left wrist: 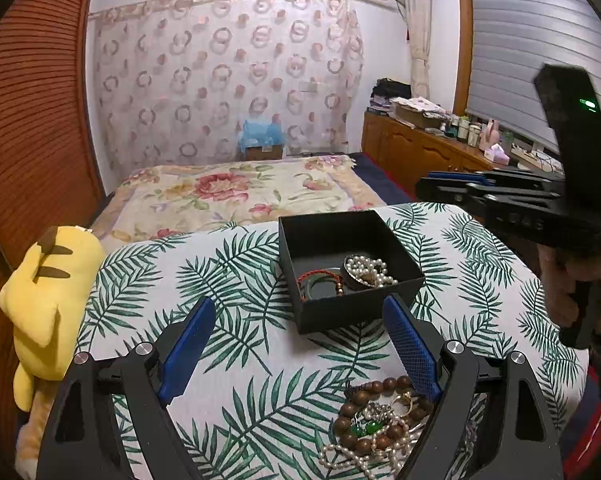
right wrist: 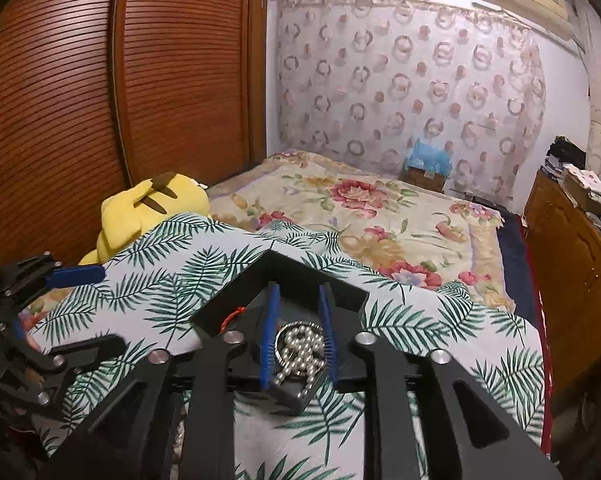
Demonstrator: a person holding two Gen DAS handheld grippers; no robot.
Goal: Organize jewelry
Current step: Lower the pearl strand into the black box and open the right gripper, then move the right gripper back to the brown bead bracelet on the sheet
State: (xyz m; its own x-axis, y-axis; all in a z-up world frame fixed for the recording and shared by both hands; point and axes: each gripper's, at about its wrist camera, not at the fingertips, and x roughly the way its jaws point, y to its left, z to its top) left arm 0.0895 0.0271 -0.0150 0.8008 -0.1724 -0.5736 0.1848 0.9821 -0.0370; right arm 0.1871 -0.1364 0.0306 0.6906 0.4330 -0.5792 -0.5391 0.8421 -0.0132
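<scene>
A black box sits on the leaf-print cloth and holds a pearl strand and a red cord bracelet. A pile of loose jewelry, with brown wooden beads, pearls and a green piece, lies on the cloth in front of it. My left gripper is open above the cloth, its right finger over the pile. My right gripper hovers above the box, fingers a narrow gap apart and holding nothing; the pearls lie in the box below it.
A yellow plush toy leans at the cloth's left edge. Behind lies a floral bed, a wooden wardrobe to the left and a cluttered wooden cabinet to the right.
</scene>
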